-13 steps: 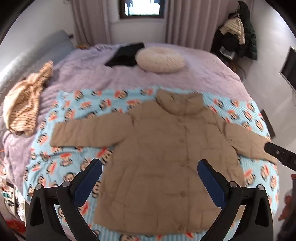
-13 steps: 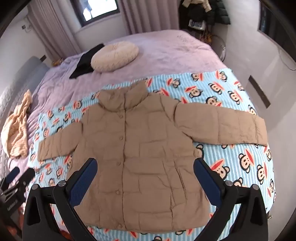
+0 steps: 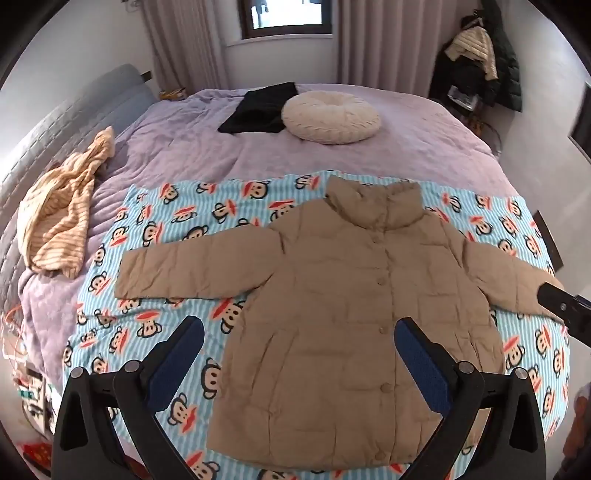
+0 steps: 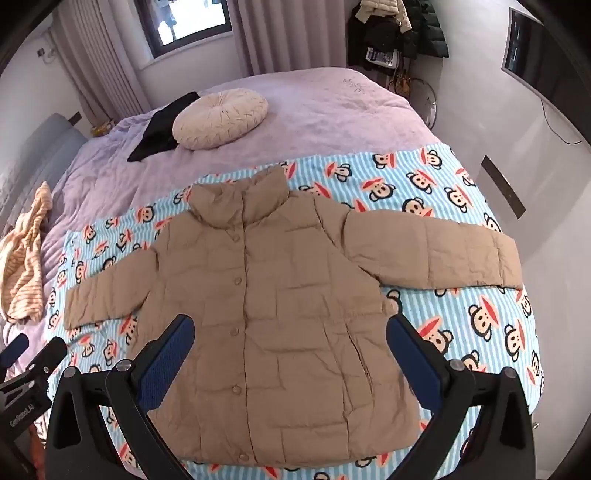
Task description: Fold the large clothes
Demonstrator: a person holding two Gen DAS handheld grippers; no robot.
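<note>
Your left gripper (image 3: pixel 299 350) hangs above the bed with its jaws spread wide and nothing between the blue pads (image 3: pixel 177 363). Your right gripper (image 4: pixel 290 347) is the same: jaws wide apart, empty, held over the lower half of the jacket. In the left wrist view, part of your right gripper pokes in from the right edge, over the end of a sleeve.

The tan puffer jacket (image 4: pixel 273 314) lies flat and buttoned, front up, collar pointing away from you and both sleeves stretched out to the sides. It rests on a blue striped monkey-print blanket (image 4: pixel 461 206) spread across the near part of the bed. Beyond that, a lilac quilt (image 3: pixel 207 144) covers the mattress, carrying a round cream cushion (image 3: pixel 330 116), a black garment (image 3: pixel 258 107) touching it, and a crumpled yellow striped cloth (image 3: pixel 59 210) near the grey headboard (image 3: pixel 48 122). Behind the bed are a window (image 4: pixel 184 22) with curtains (image 3: pixel 184 40) and a rack of coats (image 3: pixel 480 51).
</note>
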